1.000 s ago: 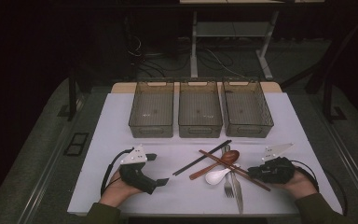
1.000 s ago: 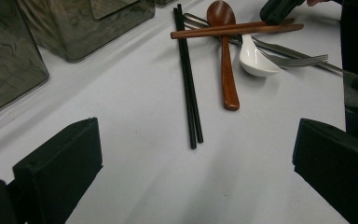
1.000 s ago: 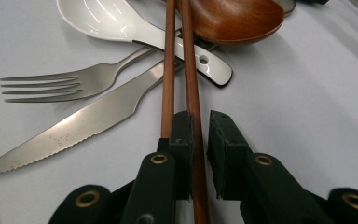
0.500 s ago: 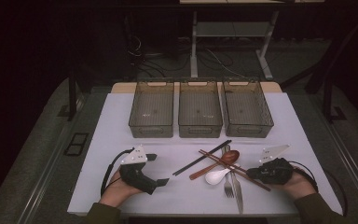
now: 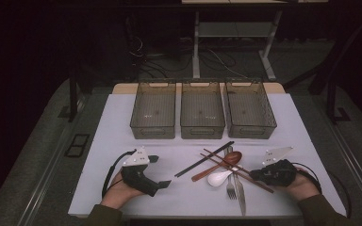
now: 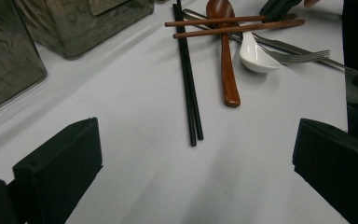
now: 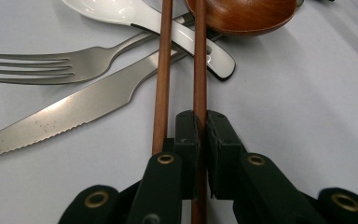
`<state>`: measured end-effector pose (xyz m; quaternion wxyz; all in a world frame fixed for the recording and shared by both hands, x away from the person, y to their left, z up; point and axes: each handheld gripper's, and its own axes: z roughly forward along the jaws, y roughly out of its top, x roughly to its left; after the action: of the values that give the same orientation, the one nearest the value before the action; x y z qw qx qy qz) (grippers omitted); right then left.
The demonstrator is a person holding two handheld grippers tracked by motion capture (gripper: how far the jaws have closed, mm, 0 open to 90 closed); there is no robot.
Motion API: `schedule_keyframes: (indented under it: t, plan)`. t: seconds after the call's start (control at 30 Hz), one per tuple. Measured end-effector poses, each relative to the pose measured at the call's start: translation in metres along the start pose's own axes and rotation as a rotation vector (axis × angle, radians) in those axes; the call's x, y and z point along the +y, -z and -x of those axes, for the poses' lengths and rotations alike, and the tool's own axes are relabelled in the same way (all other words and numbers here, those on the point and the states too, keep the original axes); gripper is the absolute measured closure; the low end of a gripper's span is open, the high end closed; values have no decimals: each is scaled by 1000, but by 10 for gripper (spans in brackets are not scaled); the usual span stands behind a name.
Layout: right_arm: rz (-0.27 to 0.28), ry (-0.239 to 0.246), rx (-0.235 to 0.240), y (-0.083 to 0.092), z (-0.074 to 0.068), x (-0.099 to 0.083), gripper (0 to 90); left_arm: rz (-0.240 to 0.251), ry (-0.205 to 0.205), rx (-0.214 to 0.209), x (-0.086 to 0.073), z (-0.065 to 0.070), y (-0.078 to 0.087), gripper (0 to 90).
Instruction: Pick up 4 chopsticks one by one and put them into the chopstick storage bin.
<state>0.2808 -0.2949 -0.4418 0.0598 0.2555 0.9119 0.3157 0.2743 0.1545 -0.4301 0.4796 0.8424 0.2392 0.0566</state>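
Right claw (image 7: 199, 122) just closing, clamped on one brown chopstick (image 7: 199, 70) near its end, atop cutlery pile on counter (image 5: 122, 136). Thin, stiff, light, slippery; twin left outside. Left claw (image 6: 191, 158) wide open.

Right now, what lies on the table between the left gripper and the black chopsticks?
Nothing: in the left gripper view, bare white table runs from the open left gripper to the near tips of the black chopsticks.
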Motion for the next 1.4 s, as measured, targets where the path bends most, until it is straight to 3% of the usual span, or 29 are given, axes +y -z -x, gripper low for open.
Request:
schedule_keyframes:
  t: [0.47, 0.63, 0.9, 1.4]
  plan:
    - [11, 14, -1, 1, -1, 0, 836, 20, 6, 20, 0, 0, 1, 0]
    - [39, 8, 2, 4, 1, -1, 836, 21, 18, 33, -1, 0, 1, 0]
    - [93, -29, 14, 11, 4, -1, 836, 7, 19, 32, -3, 3, 2, 0]
    - [114, -73, 19, 15, 6, 2, 836, 6, 19, 24, -4, 2, 0, 0]
